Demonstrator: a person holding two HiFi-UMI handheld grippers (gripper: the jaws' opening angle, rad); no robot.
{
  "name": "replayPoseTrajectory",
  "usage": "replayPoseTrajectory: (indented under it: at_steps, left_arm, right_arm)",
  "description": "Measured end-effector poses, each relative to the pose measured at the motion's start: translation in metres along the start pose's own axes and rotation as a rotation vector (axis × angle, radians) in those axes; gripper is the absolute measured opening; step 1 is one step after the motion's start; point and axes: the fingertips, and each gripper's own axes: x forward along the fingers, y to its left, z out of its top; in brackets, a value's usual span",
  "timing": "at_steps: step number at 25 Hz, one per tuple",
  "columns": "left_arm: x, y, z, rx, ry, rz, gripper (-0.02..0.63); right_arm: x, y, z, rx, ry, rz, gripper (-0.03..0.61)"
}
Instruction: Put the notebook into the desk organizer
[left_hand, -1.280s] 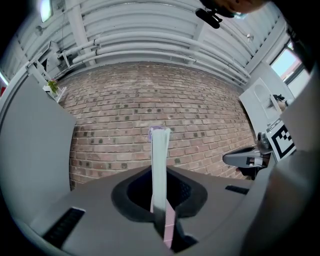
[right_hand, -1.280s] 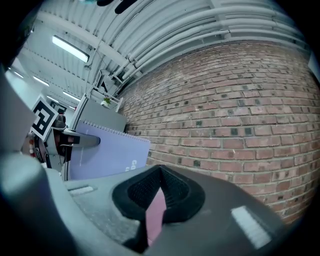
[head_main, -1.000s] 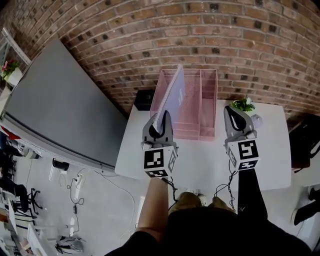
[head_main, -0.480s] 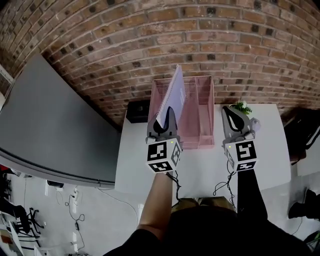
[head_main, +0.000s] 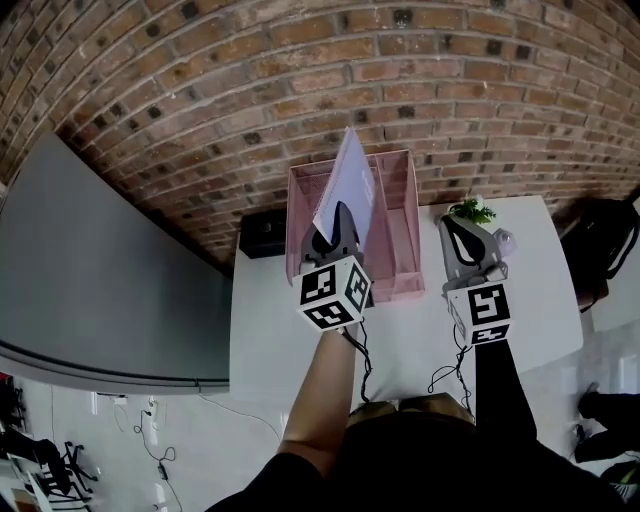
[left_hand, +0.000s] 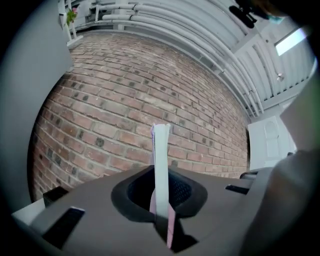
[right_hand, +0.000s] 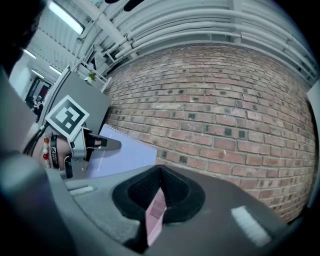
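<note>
Over the last second the left gripper has been carried forward and to the right, from the near left corner of the pink desk organizer to a spot over its left-hand slots. The notebook has been lifted with it. The cover is now seen against the brick wall above the organizer, not beside it. Judged from this, the carry is nearly done and the lowering into a slot is still to be made; nothing of the notebook is seen inside the organizer yet. The notebook is pinched by its lower edge between the left jaws, which are clamped on it, and is held on edge, upright with a slight lean to the right. The left forearm is stretched forward over the white table, with the gripper pointed up and away toward the wall. The right gripper is held beside the organizer's right wall, near a small plant, also pointed at the wall. Its jaws are pressed together. A thin pink strip is seen in the seam, and what it is cannot be told.
</note>
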Motion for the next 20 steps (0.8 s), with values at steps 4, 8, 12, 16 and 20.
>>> replayPoseTrajectory:
  at_steps: [4,8,12,16,20]
  left_arm:
    - [0.007,0.014,-0.019,0.082,0.042,0.089,0.035]
    - [0.006,0.025,-0.025,0.210,0.091,0.165,0.035]
    - [0.004,0.028,-0.028,0.349,0.153,0.202,0.046]
    - [0.007,0.037,-0.031,0.477,0.212,0.273,0.081]
    - [0.003,0.048,-0.043,0.554,0.284,0.328,0.120]
  right_arm:
    - [0.000,-0.008,-0.009,0.001,0.018,-0.007,0.000]
    - [0.007,-0.012,-0.015,0.023,0.020,-0.003,0.000]
    - [0.020,-0.007,-0.017,0.022,0.016,0.048,0.000]
    - [0.039,-0.006,-0.010,0.021,-0.020,0.108,0.000]
    - [0.055,-0.005,-0.014,0.038,-0.023,0.163,0.000]
